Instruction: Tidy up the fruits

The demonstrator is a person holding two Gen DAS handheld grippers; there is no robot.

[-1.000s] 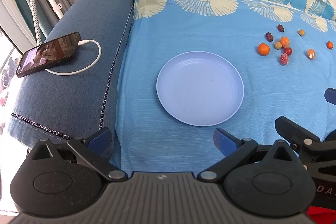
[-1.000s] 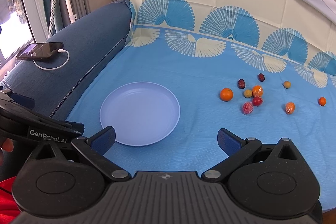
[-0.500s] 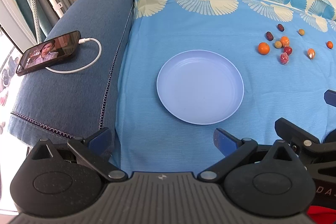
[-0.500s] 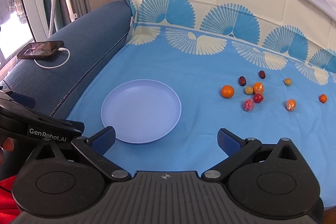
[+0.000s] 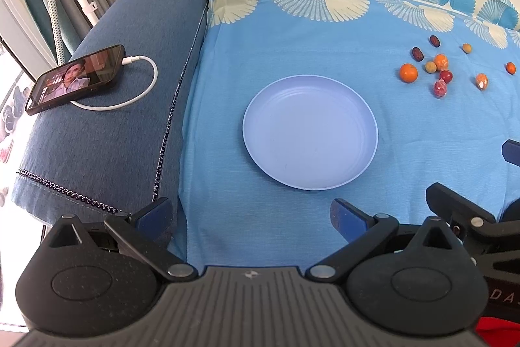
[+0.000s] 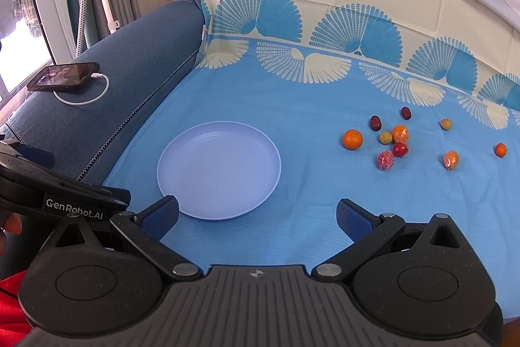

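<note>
Left gripper with its blue-padded fingers spread wide and nothing between them, held low over the blue cloth; right gripper likewise spread and empty, positioned just to the right of the left one, whose black body shows at the left edge of the right wrist view. Directly ahead of the left gripper, and ahead and slightly left of the right gripper, lies a pale lavender plate flat on the cloth, bare of fruit, its near rim close to the right gripper's left fingertip. Farther out, ahead and to the right of both grippers, the fruits are scattered on the cloth, well apart from the plate — the largest orange nearest the plate, two dark oval dates behind it, a small yellowish fruit touching a wrapped orange fruit, a red fruit and a wrapped red fruit just in front. To the right of this cluster sit three outliers: a yellowish one, a wrapped orange one and a small orange one. Far left of the grippers — on the denim-blue sofa arm — a phone with a lit screen rests, a white cable plugged into it.
</note>
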